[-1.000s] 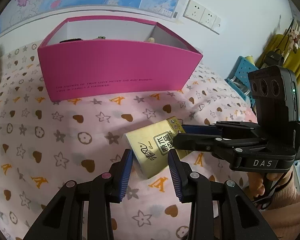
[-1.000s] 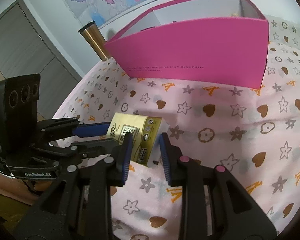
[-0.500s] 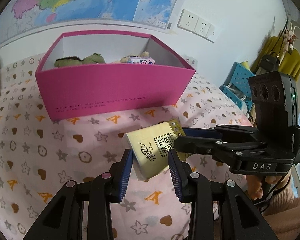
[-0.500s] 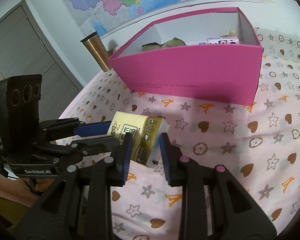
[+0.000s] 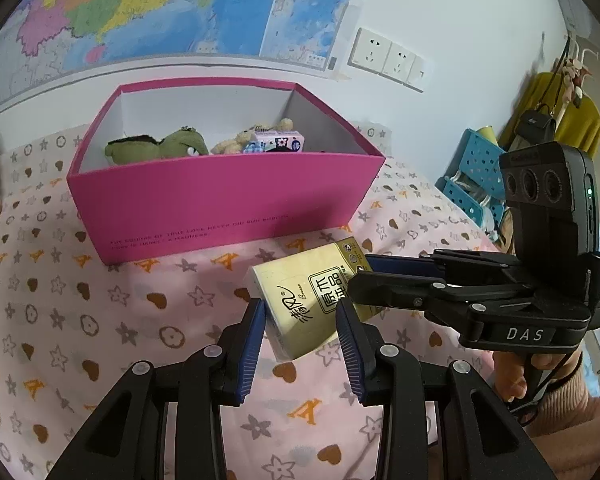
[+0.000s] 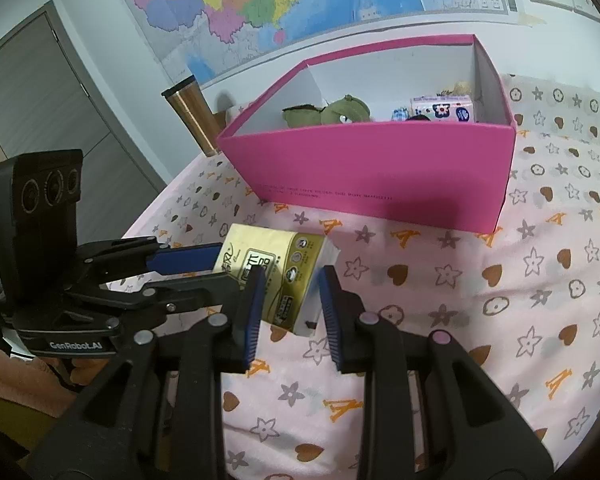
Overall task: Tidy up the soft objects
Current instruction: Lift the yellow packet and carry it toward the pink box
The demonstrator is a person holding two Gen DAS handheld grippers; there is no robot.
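Both grippers grasp one yellow tissue pack (image 5: 308,300), which hangs clear of the patterned cloth (image 5: 100,320), just in front of the pink box (image 5: 220,204) and below its rim. The left gripper (image 5: 300,328) has its jaws clamped on the pack's near end. The right gripper (image 6: 290,300) pinches the other end from the side, and in the left view its fingers (image 5: 400,268) cross the pack's face (so the two grips meet at an angle).

Inside the box lie a green plush (image 5: 156,146), a small bear (image 5: 260,130) and a pink tissue pack (image 5: 278,142), mostly toward the back wall. The front half looks free, though the near wall hides part of the floor.

My guess is that the pack is being carried up and over the box's front wall. The risks from here:

- The pack is soft. If the two hands drift apart or twist, it could buckle or slide out of one pair of jaws.
- If it travels too low, it may catch the front wall and shove the light box back across the cloth.
- Letting go unevenly would leave it dangling from one corner, or tipped onto the plush.

A metal tumbler (image 6: 188,116) stands beside the box's left corner, close enough for a wide swing to knock it.
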